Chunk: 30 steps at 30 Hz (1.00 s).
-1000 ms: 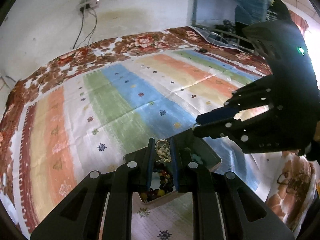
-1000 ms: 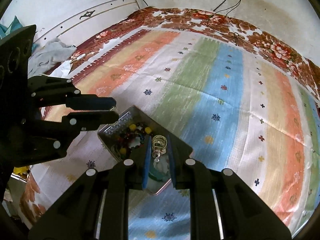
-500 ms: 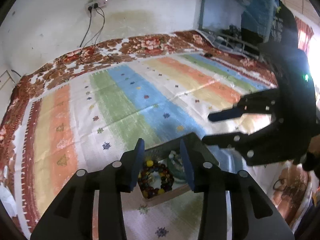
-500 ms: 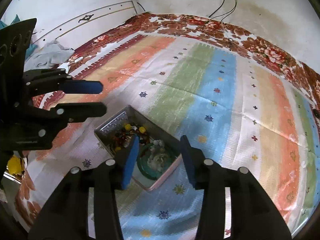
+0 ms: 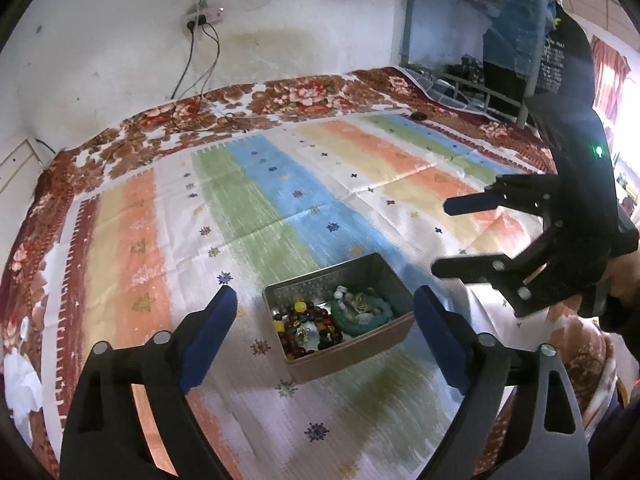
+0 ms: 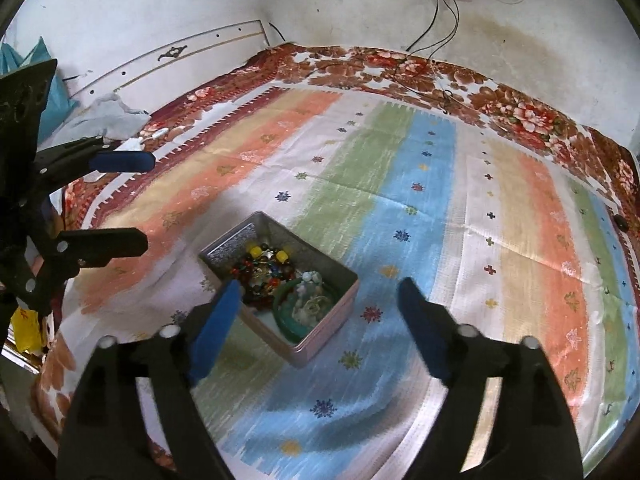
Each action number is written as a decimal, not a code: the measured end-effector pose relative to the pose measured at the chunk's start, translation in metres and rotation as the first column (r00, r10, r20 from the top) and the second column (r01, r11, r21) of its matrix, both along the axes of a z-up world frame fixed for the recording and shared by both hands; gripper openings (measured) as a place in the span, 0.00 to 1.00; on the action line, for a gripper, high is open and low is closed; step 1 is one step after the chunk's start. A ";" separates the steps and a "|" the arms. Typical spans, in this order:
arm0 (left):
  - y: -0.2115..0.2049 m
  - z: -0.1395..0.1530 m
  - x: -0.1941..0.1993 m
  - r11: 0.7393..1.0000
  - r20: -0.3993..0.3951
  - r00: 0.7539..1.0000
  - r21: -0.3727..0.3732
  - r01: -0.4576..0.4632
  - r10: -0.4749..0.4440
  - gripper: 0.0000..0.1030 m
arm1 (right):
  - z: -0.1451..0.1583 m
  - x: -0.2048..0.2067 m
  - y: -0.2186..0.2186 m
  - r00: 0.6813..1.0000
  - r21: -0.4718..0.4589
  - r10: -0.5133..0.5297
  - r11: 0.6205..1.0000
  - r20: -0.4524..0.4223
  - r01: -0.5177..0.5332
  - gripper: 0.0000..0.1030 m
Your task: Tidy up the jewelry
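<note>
Grippers both standing wide, nothing between pads: left gripper (image 5: 324, 312) and right gripper (image 6: 320, 300) jaws just been opening, likely releasing pieces into tin (image 5: 394, 322). Tin sitting beyond fingertips at 12 o'clock on striped bedsheet (image 5: 256, 216). Inside: beaded bracelet (image 5: 308, 330) lying at 9 o'clock side, green bangle (image 5: 382, 314) ringing pale trinkets at 3 o'clock side. Farther out, wall socket (image 5: 204, 18) dangling cables.

Only the tin (image 5: 352, 354) interrupts the striped spread (image 5: 260, 216); bare cloth all round.
</note>
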<state>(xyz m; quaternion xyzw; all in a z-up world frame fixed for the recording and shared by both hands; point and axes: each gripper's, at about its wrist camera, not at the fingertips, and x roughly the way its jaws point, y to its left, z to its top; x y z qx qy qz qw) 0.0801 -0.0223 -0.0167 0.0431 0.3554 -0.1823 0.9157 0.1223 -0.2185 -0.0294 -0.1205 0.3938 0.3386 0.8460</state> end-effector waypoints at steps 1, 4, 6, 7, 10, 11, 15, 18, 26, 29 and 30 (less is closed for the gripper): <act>0.001 0.000 -0.002 1.000 0.001 1.000 -0.002 -0.004 0.004 0.88 | 0.001 -0.002 -0.001 1.000 -0.001 -0.001 1.000 0.007 0.001 0.85; 0.003 0.003 -0.006 1.000 0.006 1.000 -0.004 -0.020 0.020 0.93 | 0.006 -0.008 -0.007 1.000 0.008 -0.012 1.000 0.023 0.012 0.91; 0.005 0.005 -0.010 0.999 0.011 0.999 -0.014 -0.033 0.033 0.95 | 0.010 -0.012 -0.011 0.999 0.019 -0.025 1.000 0.033 0.025 0.94; 0.007 0.006 -0.012 0.999 0.014 0.999 -0.018 -0.039 0.039 0.95 | 0.012 -0.014 -0.012 0.999 0.021 -0.028 0.999 0.041 0.027 0.95; 0.009 0.008 -0.018 0.998 0.020 0.999 -0.030 -0.046 0.047 0.95 | 0.017 -0.020 -0.015 0.998 0.024 -0.031 0.999 0.055 0.030 0.95; 0.009 0.009 -0.020 0.999 0.014 0.999 -0.030 -0.045 0.045 0.95 | 0.018 -0.022 -0.016 0.997 0.024 -0.036 0.999 0.061 0.035 0.95; 0.006 0.011 -0.029 0.998 0.021 0.998 -0.027 -0.051 0.052 0.95 | 0.021 -0.030 -0.020 0.997 0.034 -0.041 0.999 0.062 0.039 0.95; 0.003 0.011 -0.033 0.998 0.030 0.998 -0.016 -0.053 0.054 0.95 | 0.021 -0.035 -0.022 0.997 0.035 -0.037 0.999 0.063 0.035 0.95; -0.001 0.010 -0.041 0.997 0.057 0.996 -0.009 -0.075 0.075 0.95 | 0.024 -0.045 -0.023 0.997 0.032 -0.024 0.999 0.077 0.022 0.95; -0.001 0.009 -0.045 0.997 0.056 0.996 -0.017 -0.075 0.076 0.95 | 0.028 -0.047 -0.025 0.997 0.045 -0.025 0.999 0.078 0.021 0.95; -0.002 0.010 -0.046 0.997 0.057 0.995 -0.021 -0.076 0.077 0.95 | 0.029 -0.047 -0.026 0.997 0.048 -0.024 0.999 0.080 0.020 0.95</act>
